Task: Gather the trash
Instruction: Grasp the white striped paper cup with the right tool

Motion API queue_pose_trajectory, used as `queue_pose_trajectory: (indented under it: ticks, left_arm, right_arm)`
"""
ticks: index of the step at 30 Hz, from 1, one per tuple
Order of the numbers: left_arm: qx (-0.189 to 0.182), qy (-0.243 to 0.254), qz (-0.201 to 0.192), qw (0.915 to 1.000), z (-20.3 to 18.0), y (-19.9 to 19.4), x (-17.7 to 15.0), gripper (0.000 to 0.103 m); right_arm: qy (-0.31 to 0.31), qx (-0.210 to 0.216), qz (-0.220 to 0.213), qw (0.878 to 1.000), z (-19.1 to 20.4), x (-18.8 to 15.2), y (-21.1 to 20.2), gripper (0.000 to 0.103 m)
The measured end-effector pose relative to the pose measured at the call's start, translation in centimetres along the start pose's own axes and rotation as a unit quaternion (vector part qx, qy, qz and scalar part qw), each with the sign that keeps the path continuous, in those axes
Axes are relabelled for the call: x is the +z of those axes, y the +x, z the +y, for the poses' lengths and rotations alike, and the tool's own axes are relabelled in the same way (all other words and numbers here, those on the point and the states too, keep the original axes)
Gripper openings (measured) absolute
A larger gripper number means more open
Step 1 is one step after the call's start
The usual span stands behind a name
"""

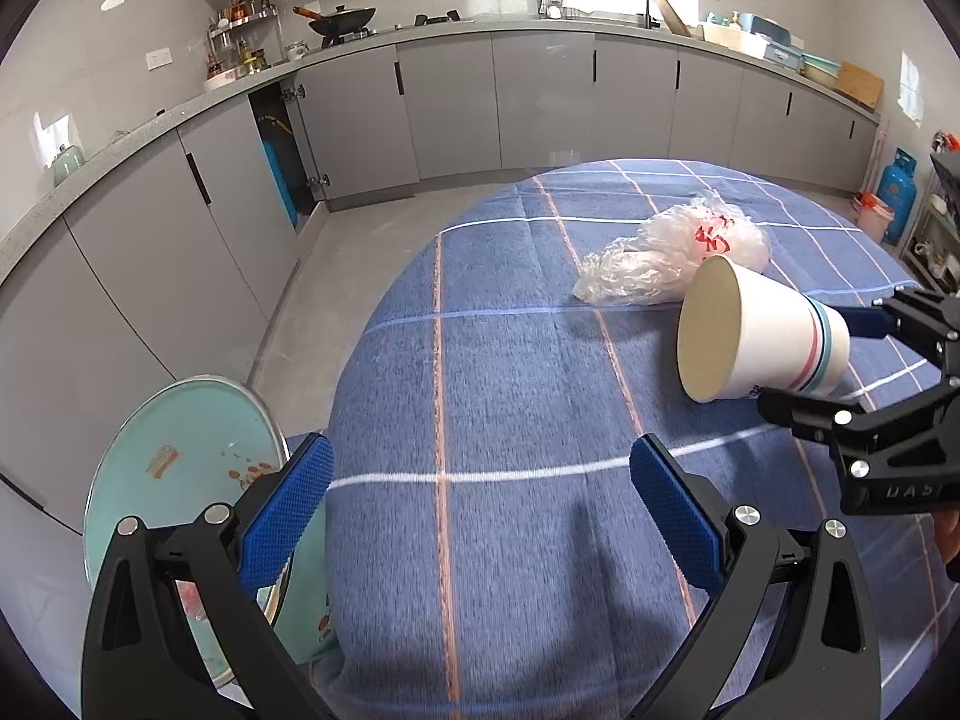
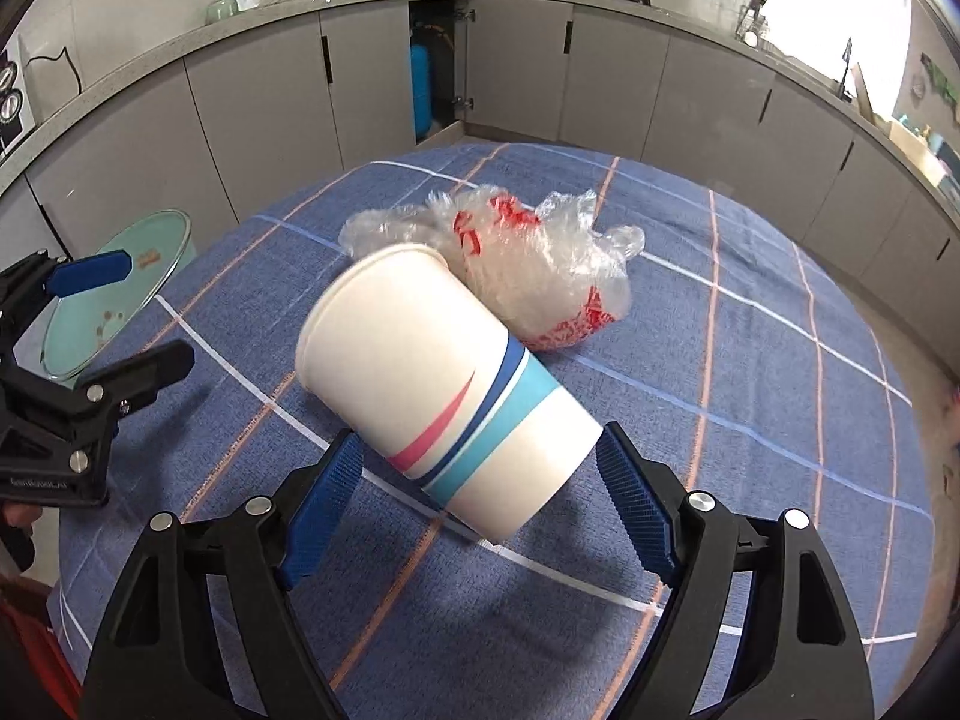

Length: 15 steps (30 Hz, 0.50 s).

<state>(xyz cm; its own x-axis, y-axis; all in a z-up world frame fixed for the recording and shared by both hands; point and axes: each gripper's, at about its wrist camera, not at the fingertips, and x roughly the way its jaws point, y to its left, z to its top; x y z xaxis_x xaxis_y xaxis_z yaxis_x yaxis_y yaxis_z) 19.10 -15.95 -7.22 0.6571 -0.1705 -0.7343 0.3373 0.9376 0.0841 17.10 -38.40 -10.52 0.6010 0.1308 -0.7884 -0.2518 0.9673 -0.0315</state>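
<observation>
The right gripper [image 2: 477, 480] holds a paper cup [image 2: 444, 396] by its base end, tipped on its side above the middle of the table [image 2: 780, 360], mouth toward a crumpled plastic bag [image 2: 540, 270] lying near the far edge. The pads look barely seated on the cup's tapered wall, so I reckon it could slip out or crush. The left gripper [image 1: 480, 510] hangs wide open and empty near the left edge. The left wrist view shows the cup's empty inside; only the right wrist view shows the pads against it.
</observation>
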Motion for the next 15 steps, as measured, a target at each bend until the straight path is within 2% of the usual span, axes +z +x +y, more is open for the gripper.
queue_pose_trajectory:
  ticks: [1,2,3,4,5,8,9,10,12,15]
  left_arm:
    - [0.0,0.001,0.001,1.0,0.0,0.2,0.1,0.097]
    - [-0.001,0.002,0.002,1.0,0.0,0.4,0.3,0.097]
    - [-0.001,0.002,0.003,1.0,-0.1,0.5,0.3,0.097]
    - [-0.001,0.001,0.004,1.0,-0.1,0.7,0.5,0.097]
    - [-0.001,0.001,0.004,1.0,-0.1,0.8,0.6,0.097]
    - [-0.003,0.002,0.004,1.0,-0.2,0.9,0.8,0.097]
    - [-0.002,0.002,0.004,1.0,-0.2,0.9,0.8,0.097]
    - [-0.003,0.001,0.005,1.0,-0.2,1.0,0.8,0.097]
    - [-0.006,-0.002,0.008,0.9999,-0.1,1.2,0.9,0.097]
    - [-0.006,0.002,0.013,0.9999,-0.3,1.7,0.9,0.097]
  right_arm:
    - [0.005,0.009,0.005,1.0,-0.2,-0.1,0.3,0.059]
    - [0.009,0.01,0.01,1.0,-0.3,-0.2,0.6,0.049]
    - [0.015,0.011,0.013,1.0,-0.4,-0.3,0.8,0.044]
    - [0.022,0.013,0.015,1.0,-0.7,-0.5,1.0,0.034]
    - [0.026,0.017,0.016,0.999,-0.8,-0.6,1.1,0.034]
    - [0.042,0.025,0.012,0.999,-1.4,-0.9,0.8,0.035]
    - [0.044,0.024,0.007,0.999,-1.5,-1.0,0.4,0.039]
    - [0.043,0.023,0.002,0.999,-1.7,-1.0,0.2,0.051]
    - [0.037,0.013,-0.018,0.999,-1.9,-1.1,-0.9,0.066]
    - [0.029,0.013,-0.028,0.999,-2.2,-0.6,-1.8,0.07]
